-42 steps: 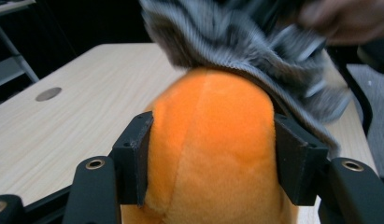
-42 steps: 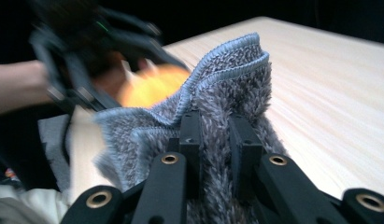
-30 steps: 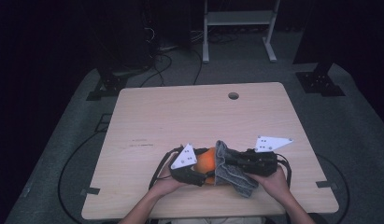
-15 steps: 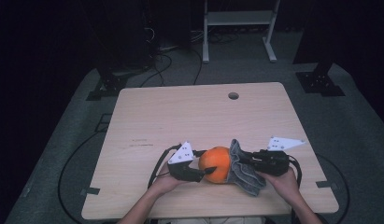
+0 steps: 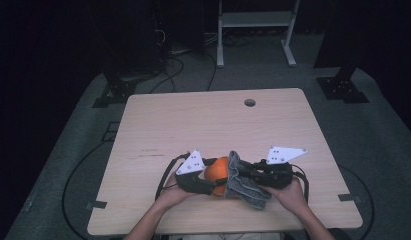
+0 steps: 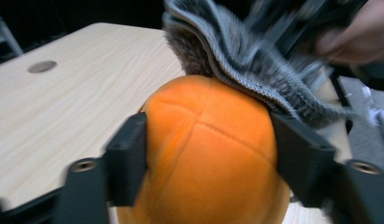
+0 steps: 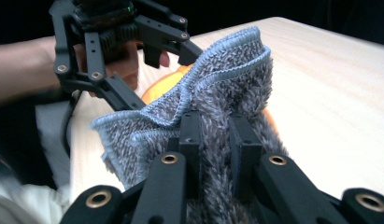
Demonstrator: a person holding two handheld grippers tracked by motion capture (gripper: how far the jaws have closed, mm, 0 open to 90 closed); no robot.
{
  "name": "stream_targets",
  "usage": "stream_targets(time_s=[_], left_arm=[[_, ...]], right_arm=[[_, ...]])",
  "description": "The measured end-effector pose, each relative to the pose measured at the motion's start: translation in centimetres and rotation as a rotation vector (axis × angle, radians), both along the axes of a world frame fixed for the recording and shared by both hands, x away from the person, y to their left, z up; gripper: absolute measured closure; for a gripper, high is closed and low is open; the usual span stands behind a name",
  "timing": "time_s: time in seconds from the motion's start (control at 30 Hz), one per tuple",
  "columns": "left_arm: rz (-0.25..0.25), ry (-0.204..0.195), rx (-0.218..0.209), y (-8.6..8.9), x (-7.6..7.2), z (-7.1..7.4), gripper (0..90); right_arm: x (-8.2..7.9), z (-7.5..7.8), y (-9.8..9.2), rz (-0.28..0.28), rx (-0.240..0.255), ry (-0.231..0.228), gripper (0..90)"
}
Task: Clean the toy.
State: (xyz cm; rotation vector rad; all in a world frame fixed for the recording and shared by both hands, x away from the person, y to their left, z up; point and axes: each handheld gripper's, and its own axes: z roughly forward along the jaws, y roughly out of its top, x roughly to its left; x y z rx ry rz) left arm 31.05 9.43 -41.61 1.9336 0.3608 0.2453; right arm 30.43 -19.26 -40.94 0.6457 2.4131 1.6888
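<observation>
A soft orange ball [image 5: 219, 171] [image 6: 208, 154] rests near the table's front edge, between the jaws of my left gripper [image 5: 214, 181] [image 6: 213, 149]. Both pads touch its sides; these jaws have just been opening, with the ball still between them. A grey fluffy cloth [image 5: 246, 186] [image 7: 217, 88] drapes against the ball's right side, and my right gripper [image 5: 252, 176] [image 7: 215, 135] is shut on it. In the right gripper view the left gripper [image 7: 166, 51] stands beyond the cloth, with a sliver of the ball [image 7: 161, 84] showing. The cloth [image 6: 236, 56] hangs over the ball's top in the left gripper view.
The light wooden table [image 5: 203, 120] has a round cable hole [image 5: 249, 102] near its far edge. Cables trail from both grippers at the front edge. A white shelf frame [image 5: 253, 30] and dark stands are on the floor behind.
The cloth, which lay over the ball, has been drawn to the right, so more of the orange ball is bare. The right gripper has shifted right; the left hand has stayed put.
</observation>
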Motion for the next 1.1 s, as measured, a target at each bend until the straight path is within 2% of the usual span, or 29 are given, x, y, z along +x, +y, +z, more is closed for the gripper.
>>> stream_targets(time_s=[0.03,0.1,0.17,0.23,0.27,0.3,0.37,0.4,0.5,0.53,0.7,0.73,0.77,0.8,0.9,0.97,1.0,1.1], left_arm=[[-0.003,0.009,-0.01,0.0,0.3,-0.1,20.5],[-0.017,0.05,-0.009,-0.2,0.7,-0.4,9.4],[-0.033,0.077,0.014,-0.2,1.2,-1.1,7.3],[-0.038,0.083,0.015,-0.2,1.3,-1.3,11.2],[-0.038,0.071,0.015,-0.2,1.3,-1.3,11.2],[-0.026,0.045,0.017,-0.1,1.2,-1.4,18.4],[-0.01,0.034,0.015,-0.2,1.1,-1.4,27.5],[0.009,0.025,0.015,-0.3,1.0,-1.4,32.2],[0.013,0.037,0.006,-0.2,1.0,-1.4,33.7],[0.019,0.037,0.002,-0.3,1.0,-1.3,35.9],[0.009,0.031,0.007,-0.6,0.8,-1.0,37.7],[0.004,0.014,0.012,-0.6,0.5,-0.8,38.9],[0.004,0.014,0.012,-0.6,0.5,-0.8,39.8],[0.019,0.011,-0.007,-0.3,0.3,-0.4,40.4],[0.038,0.003,-0.024,0.2,0.3,-0.3,40.9],[0.049,0.015,-0.012,0.5,0.5,-0.3,40.9],[0.05,0.017,-0.011,0.5,0.5,-0.3,41.0],[0.07,0.023,-0.011,0.2,0.5,-0.3,40.7]], right_arm=[[0.2,-0.4,-0.4,-0.002,0.037,0.031,77.4],[0.2,-0.4,-0.6,-0.017,0.018,0.016,77.4],[0.4,-0.6,-1.1,-0.029,0.018,0.021,77.4],[0.6,-0.7,-1.4,-0.036,0.019,0.024,77.4],[0.7,-0.8,-1.6,-0.038,0.023,0.029,77.4],[0.9,-0.9,-1.8,-0.043,0.024,0.033,77.3],[1.1,-1.1,-2.2,-0.049,0.022,0.042,77.1],[1.1,-1.3,-2.6,-0.064,-0.001,0.043,77.1],[0.9,-1.6,-3.1,-0.084,-0.037,0.054,77.1],[0.7,-1.6,-3.5,-0.083,-0.024,0.068,77.2],[-0.5,0.4,-2.3,-0.012,0.013,0.0,77.2],[-0.6,1.4,-1.2,0.008,-0.002,-0.042,77.2],[-0.6,1.4,-1.2,0.008,-0.002,-0.042,77.2],[-0.1,1.8,-0.7,0.0,-0.031,-0.066,77.2],[0.9,1.5,-1.0,-0.022,-0.019,-0.035,77.3],[1.4,0.8,-1.3,-0.044,-0.03,-0.013,77.3],[1.2,0.2,-1.4,-0.038,-0.01,0.001,77.3],[0.6,0.3,-1.1,-0.024,-0.015,-0.014,77.3]])
